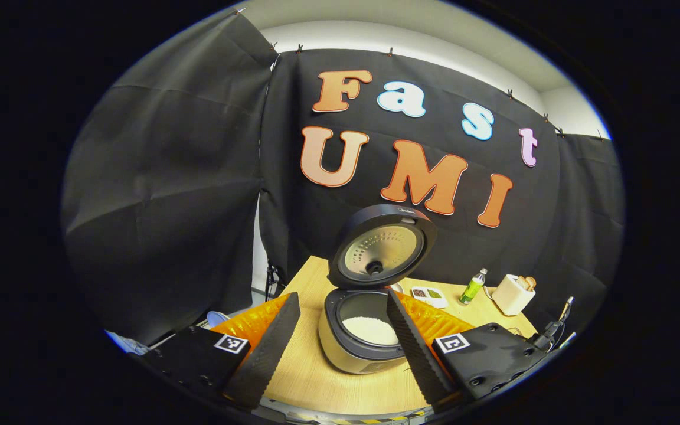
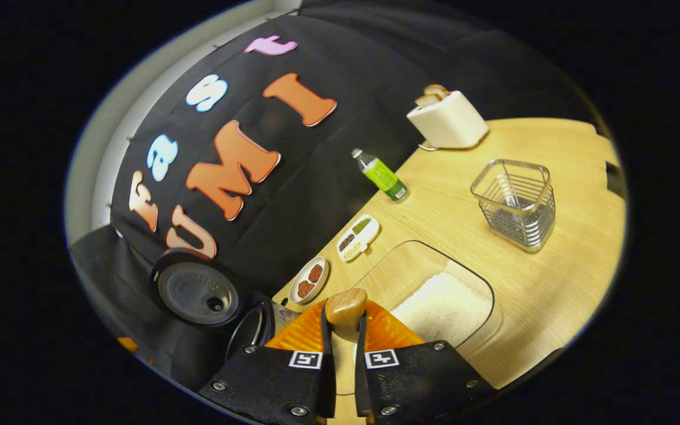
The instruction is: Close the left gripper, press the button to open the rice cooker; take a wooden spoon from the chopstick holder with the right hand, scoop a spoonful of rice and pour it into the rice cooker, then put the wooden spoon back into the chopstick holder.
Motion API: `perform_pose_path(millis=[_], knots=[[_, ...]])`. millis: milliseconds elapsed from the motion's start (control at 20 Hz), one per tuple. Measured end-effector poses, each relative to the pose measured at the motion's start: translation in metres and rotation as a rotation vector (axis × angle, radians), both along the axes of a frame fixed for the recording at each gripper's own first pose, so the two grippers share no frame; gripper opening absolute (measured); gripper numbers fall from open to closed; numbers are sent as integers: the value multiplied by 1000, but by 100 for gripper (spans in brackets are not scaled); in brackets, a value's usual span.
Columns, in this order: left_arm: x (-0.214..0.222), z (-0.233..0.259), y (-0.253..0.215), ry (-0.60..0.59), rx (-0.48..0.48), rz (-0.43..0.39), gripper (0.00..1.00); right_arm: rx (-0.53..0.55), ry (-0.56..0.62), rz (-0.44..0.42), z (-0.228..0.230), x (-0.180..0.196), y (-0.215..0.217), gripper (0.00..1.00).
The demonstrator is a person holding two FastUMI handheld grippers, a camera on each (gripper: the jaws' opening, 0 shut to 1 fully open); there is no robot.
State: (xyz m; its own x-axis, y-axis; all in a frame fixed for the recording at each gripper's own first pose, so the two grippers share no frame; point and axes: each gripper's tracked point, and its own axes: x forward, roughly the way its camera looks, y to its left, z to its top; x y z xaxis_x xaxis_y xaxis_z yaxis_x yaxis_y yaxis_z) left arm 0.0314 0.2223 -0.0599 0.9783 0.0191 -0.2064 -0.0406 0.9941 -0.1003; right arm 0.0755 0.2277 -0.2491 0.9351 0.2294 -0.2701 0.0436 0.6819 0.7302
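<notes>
Wooden spoon [image 2: 346, 307]: handle end clamped between right gripper [image 2: 340, 330] fingers, above the clear rice container [image 2: 440, 304]. Left gripper [image 1: 337, 342] fingers apart before open rice cooker [image 1: 363, 330]. Advice: dip bowl low, lift level to avoid spilling.

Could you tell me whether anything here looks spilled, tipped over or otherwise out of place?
Nothing stands out. The rice cooker stands upright with its lid raised, the rice inside. The bottle, toaster and wire holder all stand upright on the table.
</notes>
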Motion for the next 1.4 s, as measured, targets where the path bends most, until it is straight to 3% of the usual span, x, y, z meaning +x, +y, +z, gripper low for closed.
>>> perform_pose_path(millis=[350,700,1400], knots=[[-1,2,7,-2,6,3,99,243,85,-26,-12,4,-13,12],[2,12,-1,-28,38,-7,99,400,117,-77,-13,0,-37,12],[5,34,-37,-85,69,-76,98,465,80,-103,44,-1,-64,12]])
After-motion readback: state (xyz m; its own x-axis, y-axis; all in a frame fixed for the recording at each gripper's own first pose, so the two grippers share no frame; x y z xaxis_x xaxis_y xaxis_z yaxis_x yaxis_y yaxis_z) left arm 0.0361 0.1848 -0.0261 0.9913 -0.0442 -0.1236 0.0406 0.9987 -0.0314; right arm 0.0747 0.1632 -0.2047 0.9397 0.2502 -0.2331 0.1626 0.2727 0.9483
